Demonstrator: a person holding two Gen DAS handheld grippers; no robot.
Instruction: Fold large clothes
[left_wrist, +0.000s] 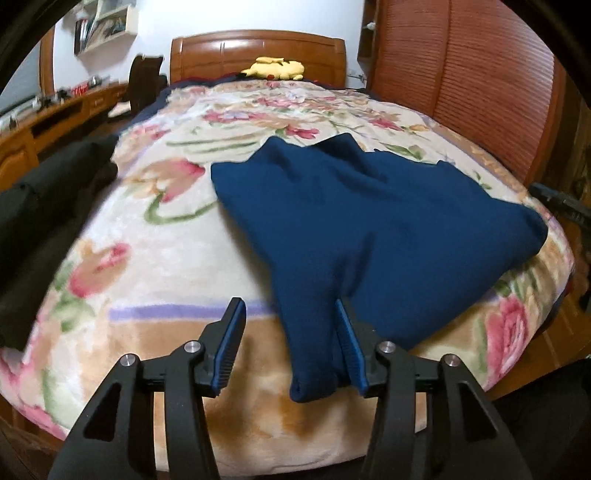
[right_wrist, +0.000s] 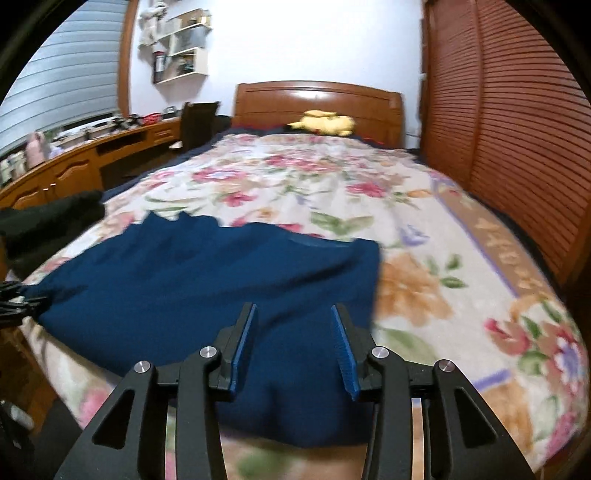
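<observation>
L gripper (left_wrist: 290, 325): jaws spread, no pinch seen. A hanging corner of the navy garment (left_wrist: 369, 221) sits in the gap, lying against the right-hand blue pad (left_wrist: 349, 347); left-hand pad is clear of the fabric. R gripper (right_wrist: 293, 338): jaws spread too, positioned over the garment's (right_wrist: 207, 280) near edge w/ cloth seen between and below the pads; contact can't be told, view is blurred. Garment is laid across the near end of the bed on the floral blanket (left_wrist: 155, 258), partly folded, near edge draped over the bed's foot. Dark clothing (left_wrist: 48, 206) is seen at the bed's left edge. Yellow plush (left_wrist: 275, 68) is seen near the wooden headboard (left_wrist: 258, 51). Slatted wooden doors (right_wrist: 517, 129) are on the bed's right side.
</observation>
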